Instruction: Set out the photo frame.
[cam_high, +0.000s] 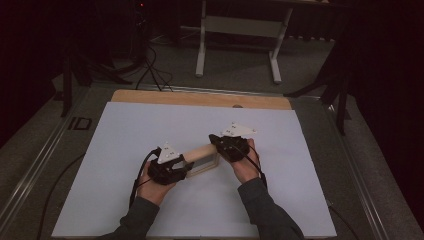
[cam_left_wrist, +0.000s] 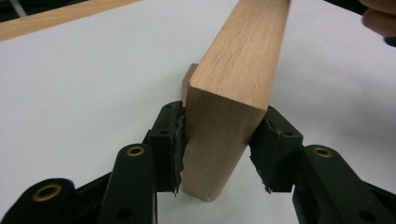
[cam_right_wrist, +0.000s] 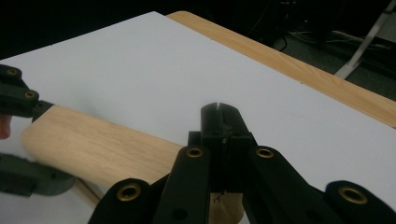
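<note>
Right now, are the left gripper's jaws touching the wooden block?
Touching. In the left gripper view, both jaws of the left gripper press against opposite sides of the wooden block, with no gap at either pad.

A light wooden block (cam_high: 202, 152) sits just below the middle of the high view, lying slantwise on the white sheet: its left end lower in the frame, its right end higher. It is long, pale oak-coloured with fine straight grain, and has rounded edges and corners. A paler, glassy-looking panel with a thin wooden frame shows along its lower side in the high view, though what that part is cannot be told. In the left gripper view the block (cam_left_wrist: 233, 88) fills the centre, running from the lower middle up to the top edge. In the right gripper view it (cam_right_wrist: 102, 144) crosses the lower left of the frame.
</note>
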